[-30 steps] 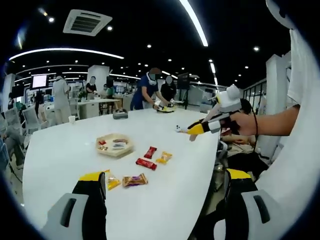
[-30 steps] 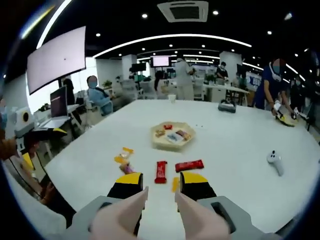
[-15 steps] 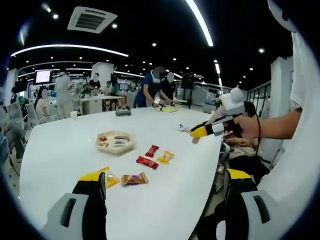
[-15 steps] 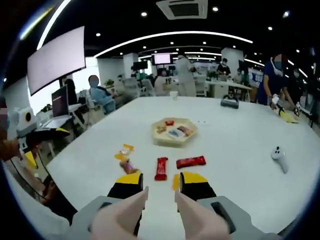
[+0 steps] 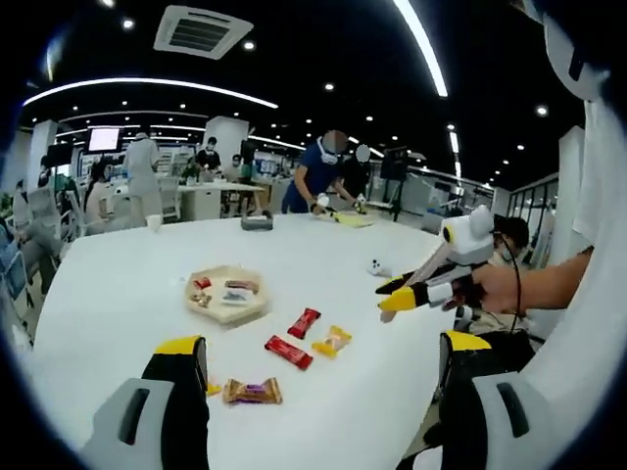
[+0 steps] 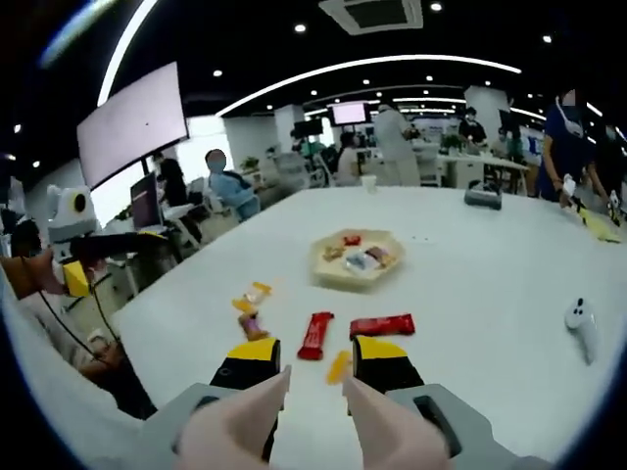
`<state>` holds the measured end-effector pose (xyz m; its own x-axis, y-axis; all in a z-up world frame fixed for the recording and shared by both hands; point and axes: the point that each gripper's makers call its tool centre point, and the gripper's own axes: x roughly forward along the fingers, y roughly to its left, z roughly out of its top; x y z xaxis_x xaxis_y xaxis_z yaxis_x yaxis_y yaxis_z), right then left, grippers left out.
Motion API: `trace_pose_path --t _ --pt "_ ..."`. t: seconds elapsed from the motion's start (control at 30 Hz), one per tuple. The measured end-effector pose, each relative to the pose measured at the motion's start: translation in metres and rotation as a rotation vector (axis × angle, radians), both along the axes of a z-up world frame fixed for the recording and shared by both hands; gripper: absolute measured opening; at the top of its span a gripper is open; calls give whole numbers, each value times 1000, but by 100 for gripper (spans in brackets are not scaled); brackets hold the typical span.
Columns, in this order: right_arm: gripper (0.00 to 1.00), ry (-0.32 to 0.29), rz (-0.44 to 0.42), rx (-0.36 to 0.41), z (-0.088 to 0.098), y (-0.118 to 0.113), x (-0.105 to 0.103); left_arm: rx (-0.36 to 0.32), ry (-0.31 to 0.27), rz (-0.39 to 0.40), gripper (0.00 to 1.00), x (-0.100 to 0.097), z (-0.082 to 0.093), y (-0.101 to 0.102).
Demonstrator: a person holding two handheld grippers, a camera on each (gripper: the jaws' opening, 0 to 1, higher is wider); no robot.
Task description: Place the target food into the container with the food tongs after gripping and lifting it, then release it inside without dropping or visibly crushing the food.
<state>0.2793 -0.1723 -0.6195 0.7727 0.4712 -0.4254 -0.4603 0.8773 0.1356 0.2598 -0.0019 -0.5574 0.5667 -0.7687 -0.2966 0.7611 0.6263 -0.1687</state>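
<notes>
**Snacks scattered on the white worktop, both grippers held above it**

Seen from the left gripper view, the white worktop [image 5: 147, 294] carries a shallow hexagonal tray [image 5: 224, 295] holding a few small snacks, and nearer the camera two red bars [image 5: 304, 322], a yellow wrapped sweet [image 5: 332, 341] and a brown wrapped one [image 5: 253, 392]. A white controller [image 5: 379, 266] lies farther off. The left gripper [image 5: 323, 377] has its jaws spread wide with nothing between them. The right gripper [image 5: 407, 294] enters from the right, held in a hand [image 5: 495, 289], its yellow tips pointing toward the snacks.

Seen from the right gripper view, the right gripper [image 6: 315, 364] hovers over the worktop's near edge, jaws parted and empty. Just ahead lie the yellow sweet [image 6: 338, 366] and the red bars [image 6: 315, 335], one lengthwise away from the camera, the other crosswise. The tray [image 6: 358, 259] sits beyond them. People stand at desks behind.
</notes>
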Motion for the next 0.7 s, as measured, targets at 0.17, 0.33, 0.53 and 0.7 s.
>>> trace_pose_path --t 0.17,0.33,0.53,0.7 --pt "29 1 82 33 1 -4 5 31 26 70 99 1 -2 -15" --pt "29 -17 105 7 7 -17 8 36 17 63 99 -1 -3 -28" --pt "29 -20 83 25 8 -29 11 24 14 85 99 7 -3 -31" --pt "29 -9 127 1 1 -23 11 12 0 116 99 8 -1 -27"
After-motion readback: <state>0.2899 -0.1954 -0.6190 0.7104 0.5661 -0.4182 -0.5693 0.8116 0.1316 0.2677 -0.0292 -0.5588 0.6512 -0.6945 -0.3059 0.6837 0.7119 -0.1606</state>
